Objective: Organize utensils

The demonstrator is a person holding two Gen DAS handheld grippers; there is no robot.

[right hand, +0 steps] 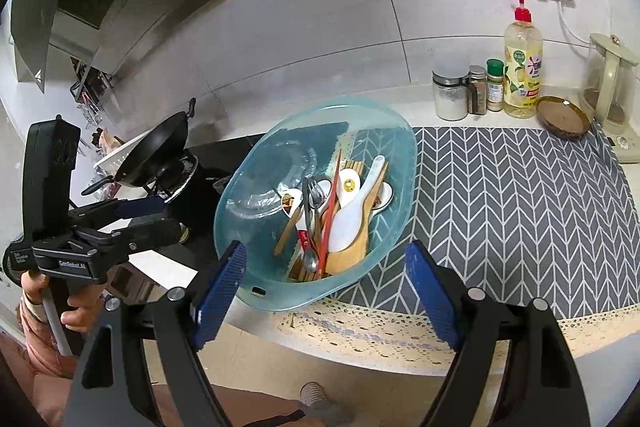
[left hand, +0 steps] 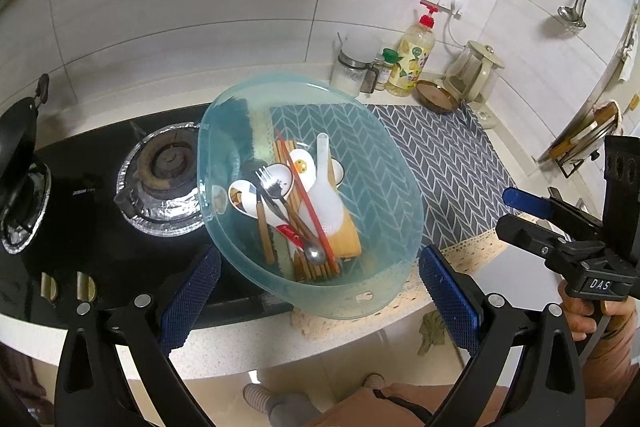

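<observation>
A clear blue oval plastic basin (left hand: 384, 163) (right hand: 396, 147) sits on the counter, half on the stove edge and half on the mat. It holds a pile of utensils: a white rice paddle (left hand: 326, 199) (right hand: 352, 215), white ceramic spoons (left hand: 302, 165) (right hand: 348, 185), a metal fork (left hand: 270, 183) (right hand: 316, 193), red chopsticks (left hand: 306, 195) (right hand: 332, 203), a metal spoon (left hand: 316, 253) (right hand: 310, 261), wooden chopsticks and a wooden spatula (left hand: 346, 241) (right hand: 350, 253). My left gripper (left hand: 320, 287) is open just before the basin's near rim. My right gripper (right hand: 324, 289) is open, also at the near rim. Both are empty.
A grey herringbone mat (left hand: 444, 163) (right hand: 520, 211) covers the counter to the right. A black gas stove (left hand: 168, 163) with a wok (right hand: 160, 147) lies left. Jars, a soap bottle (left hand: 412, 61) (right hand: 522, 67), a brown dish (right hand: 564, 117) and a glass kettle (left hand: 476, 71) stand along the tiled wall.
</observation>
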